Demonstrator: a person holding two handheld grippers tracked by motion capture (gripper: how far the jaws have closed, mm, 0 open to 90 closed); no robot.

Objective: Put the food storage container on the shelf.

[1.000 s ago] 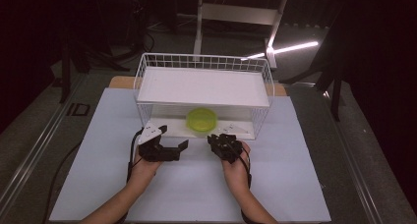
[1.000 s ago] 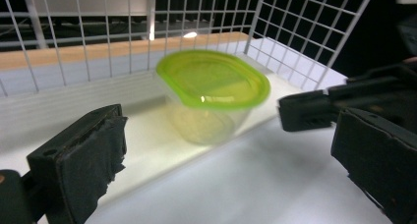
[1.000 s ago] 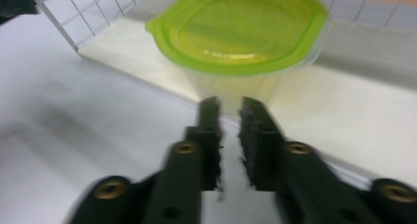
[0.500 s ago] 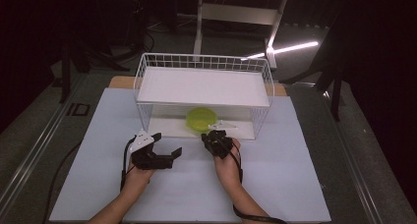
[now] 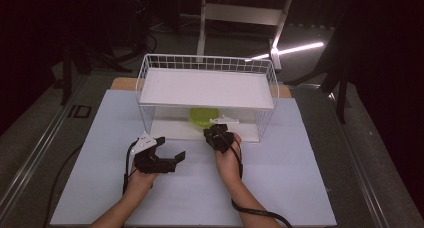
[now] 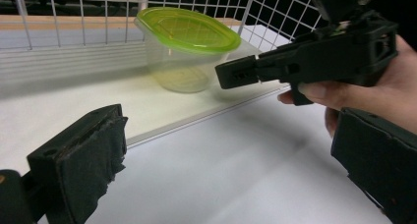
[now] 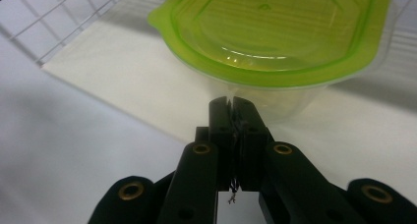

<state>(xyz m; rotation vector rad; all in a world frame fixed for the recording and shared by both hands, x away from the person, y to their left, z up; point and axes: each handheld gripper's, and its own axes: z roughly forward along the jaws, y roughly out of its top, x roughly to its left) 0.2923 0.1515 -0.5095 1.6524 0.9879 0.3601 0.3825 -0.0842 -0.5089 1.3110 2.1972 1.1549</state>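
Container (image 7: 275, 42) with its green lid on sits ungrasped under the wire shelf (image 5: 207, 88): your right tool (image 7: 231, 103), jaws together, noses up just before it, left tool (image 6: 236, 150) apart, so nearly all remains.

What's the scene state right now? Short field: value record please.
container: clear tub with green lid, lid on, on the lower shelf of the wire rack
right gripper: jaws shut, nothing between them, tips just short of the tub's wall
left gripper: jaws open, holding nothing, over the white table cover in front of the rack
upper shelf: white board, nothing on it
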